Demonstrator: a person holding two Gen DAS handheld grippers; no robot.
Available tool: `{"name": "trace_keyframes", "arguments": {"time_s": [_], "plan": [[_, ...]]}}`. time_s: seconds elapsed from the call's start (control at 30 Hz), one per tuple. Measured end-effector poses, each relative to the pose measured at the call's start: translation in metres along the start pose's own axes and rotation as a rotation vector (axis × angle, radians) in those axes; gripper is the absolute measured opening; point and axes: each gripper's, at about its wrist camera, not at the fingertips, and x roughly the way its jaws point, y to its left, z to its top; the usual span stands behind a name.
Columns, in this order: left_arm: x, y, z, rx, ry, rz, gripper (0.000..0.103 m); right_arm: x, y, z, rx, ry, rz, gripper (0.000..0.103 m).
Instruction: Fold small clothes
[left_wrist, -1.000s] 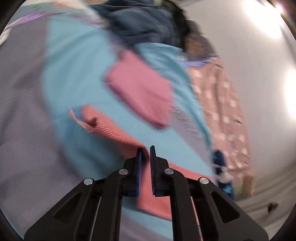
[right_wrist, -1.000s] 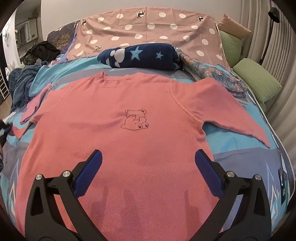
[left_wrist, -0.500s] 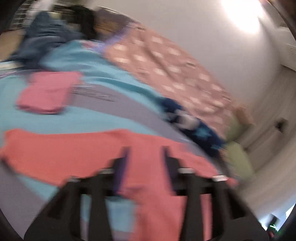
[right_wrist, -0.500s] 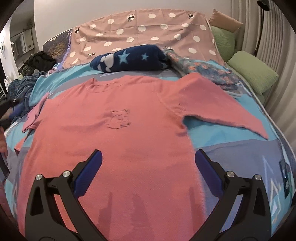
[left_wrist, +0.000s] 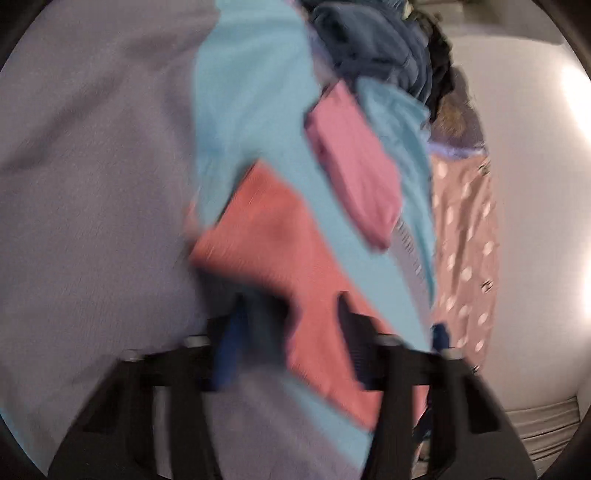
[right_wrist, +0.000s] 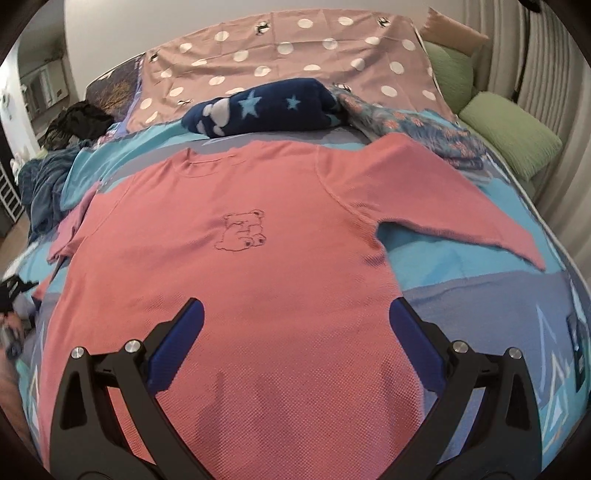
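Note:
A coral-pink long-sleeved shirt (right_wrist: 258, 266) with a bear outline on the chest lies flat, front up, on the bed. My right gripper (right_wrist: 295, 325) is open and empty, hovering over the shirt's lower part. In the blurred left wrist view, my left gripper (left_wrist: 291, 328) is open, its jaws on either side of the shirt's left sleeve (left_wrist: 280, 251), not gripping it. The left gripper (right_wrist: 11, 295) shows as a dark blur at the left edge of the right wrist view.
A folded pink garment (left_wrist: 354, 162) lies beyond the sleeve. A pile of dark clothes (left_wrist: 376, 40) sits at the bed's far corner. A navy star blanket (right_wrist: 266, 107), a polka-dot cover (right_wrist: 295, 55), and green pillows (right_wrist: 509, 133) lie near the headboard.
My left gripper opened from nearly shut and swung about fast, ending over the left sleeve. The right gripper stayed open and shifted only slightly over the shirt.

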Motion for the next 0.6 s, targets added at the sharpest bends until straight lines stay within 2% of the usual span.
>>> {"name": "trace_keyframes", "arguments": {"time_s": [0.03, 0.1, 0.13, 0.17, 0.23, 0.3, 0.33, 0.4, 0.43, 0.5, 0.6], "plan": [[-0.001, -0.006, 0.004, 0.023, -0.016, -0.012, 0.0, -0.002, 0.002, 0.001, -0.013, -0.008, -0.011, 0.101], [-0.009, -0.034, 0.003, 0.081, -0.06, -0.065, 0.001, -0.003, 0.001, 0.003, -0.021, -0.021, -0.03, 0.101], [-0.016, -0.064, -0.007, 0.177, -0.074, -0.115, 0.001, -0.003, 0.0, 0.004, -0.018, -0.025, -0.036, 0.101], [-0.02, -0.09, -0.021, 0.27, -0.084, -0.133, 0.001, -0.002, -0.002, 0.005, -0.007, -0.023, -0.04, 0.101], [-0.028, -0.146, -0.063, 0.507, -0.083, -0.169, 0.001, 0.003, -0.006, 0.007, 0.027, -0.007, -0.03, 0.101], [-0.029, -0.2, -0.128, 0.758, -0.032, -0.237, 0.001, 0.005, -0.009, 0.01, 0.058, 0.005, -0.002, 0.101], [-0.024, -0.219, -0.163, 0.86, 0.009, -0.268, 0.001, 0.006, -0.009, 0.011, 0.066, 0.007, 0.01, 0.101], [-0.013, -0.237, -0.214, 0.989, 0.08, -0.302, 0.002, 0.005, -0.008, 0.012, 0.068, 0.011, 0.029, 0.101], [-0.004, -0.243, -0.246, 1.063, 0.126, -0.306, 0.002, 0.005, -0.008, 0.013, 0.062, 0.011, 0.033, 0.101], [0.009, -0.24, -0.287, 1.165, 0.177, -0.281, 0.002, 0.004, -0.011, 0.014, 0.051, 0.012, 0.037, 0.101], [0.041, -0.217, -0.338, 1.298, 0.287, -0.159, 0.002, 0.005, -0.021, 0.019, 0.079, 0.033, 0.071, 0.101]]}}
